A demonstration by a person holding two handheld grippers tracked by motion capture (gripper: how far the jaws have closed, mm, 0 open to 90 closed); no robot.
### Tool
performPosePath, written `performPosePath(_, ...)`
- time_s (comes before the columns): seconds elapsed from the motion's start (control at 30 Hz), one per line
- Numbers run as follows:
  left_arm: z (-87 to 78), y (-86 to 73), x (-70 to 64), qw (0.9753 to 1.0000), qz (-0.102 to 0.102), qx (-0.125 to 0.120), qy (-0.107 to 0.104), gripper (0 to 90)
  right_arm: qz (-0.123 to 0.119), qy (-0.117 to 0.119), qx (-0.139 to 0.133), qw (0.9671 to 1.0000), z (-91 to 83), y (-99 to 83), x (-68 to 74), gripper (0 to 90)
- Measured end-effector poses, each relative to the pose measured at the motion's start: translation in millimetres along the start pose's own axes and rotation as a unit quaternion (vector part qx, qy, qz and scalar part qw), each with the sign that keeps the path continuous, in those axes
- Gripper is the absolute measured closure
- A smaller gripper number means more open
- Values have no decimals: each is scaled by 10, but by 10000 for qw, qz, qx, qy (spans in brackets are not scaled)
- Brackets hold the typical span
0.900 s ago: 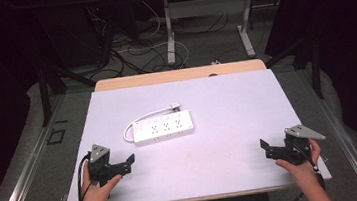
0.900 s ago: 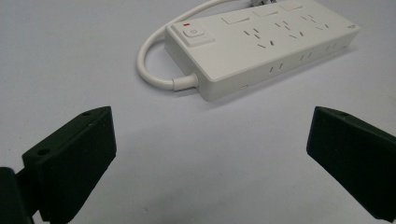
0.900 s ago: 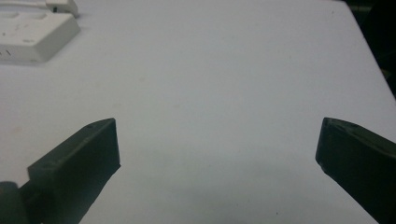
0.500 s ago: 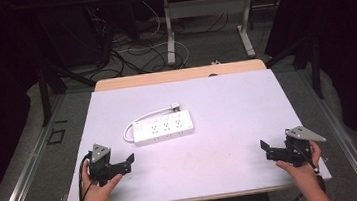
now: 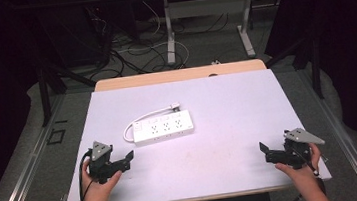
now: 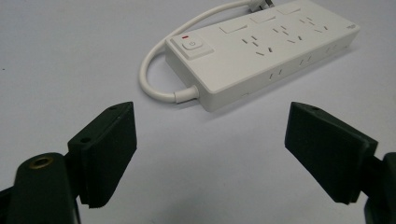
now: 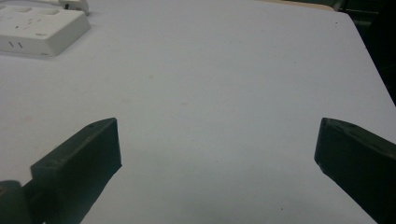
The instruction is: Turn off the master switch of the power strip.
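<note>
- Left gripper (image 5: 126,160), held near the front left edge of the white surface (image 5: 229,125), jaws spread wide and gripping nothing, aimed toward the power strip.
- White power strip (image 5: 164,127) lies flat left of centre, its short cord (image 5: 141,120) looped at the switch end, just beyond the left gripper, untouched.
- Right gripper (image 5: 265,150), near the front right corner, jaws wide apart and empty, well apart from the strip.

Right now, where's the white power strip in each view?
High view: power strip at table centre-left, ahead of the left claw.
Left gripper view: upper right, beyond the open jaws.
Right gripper view: top-left corner, cut off.
Shared landmark: its socket face.
</note>
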State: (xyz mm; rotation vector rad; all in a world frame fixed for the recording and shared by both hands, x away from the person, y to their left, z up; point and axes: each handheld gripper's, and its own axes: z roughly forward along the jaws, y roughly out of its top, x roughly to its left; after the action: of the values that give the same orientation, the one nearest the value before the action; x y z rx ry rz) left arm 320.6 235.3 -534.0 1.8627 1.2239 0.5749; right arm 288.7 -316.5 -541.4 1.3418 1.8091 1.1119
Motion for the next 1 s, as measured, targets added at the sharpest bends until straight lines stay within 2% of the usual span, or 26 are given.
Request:
performPosePath(0.3,-1,62,4,10000,-18,-50,45,218,-8,9,46,10000,-14,-8,-11,12)
performPosePath(0.37,-5,75,5,10000,-3,-30,41,227,-11,17,62,10000,-10,-10,-10,12)
performPosePath(0.4,-5,75,5,10000,-3,-30,41,233,0,16,-30,10000,6,-17,-6,12)
performPosePath(0.5,-8,103,9,10000,8,27,34,241,-72,54,54,9999,2,-19,-12,12)
performPosePath(0.73,6,176,24,9999,-77,74,126,238,-43,36,46,10000,3,-22,-13,12)
performPosePath(0.87,-10,225,38,9998,4,112,141,263,-31,36,44,10000,3,-21,-9,12)
performPosePath(0.9,-12,255,41,9999,30,136,72,280,-56,48,50,10000,4,-20,-12,12)
performPosePath(1.0,-19,305,48,9998,97,164,55,289,-18,33,93,9999,-1,-20,-4,13)
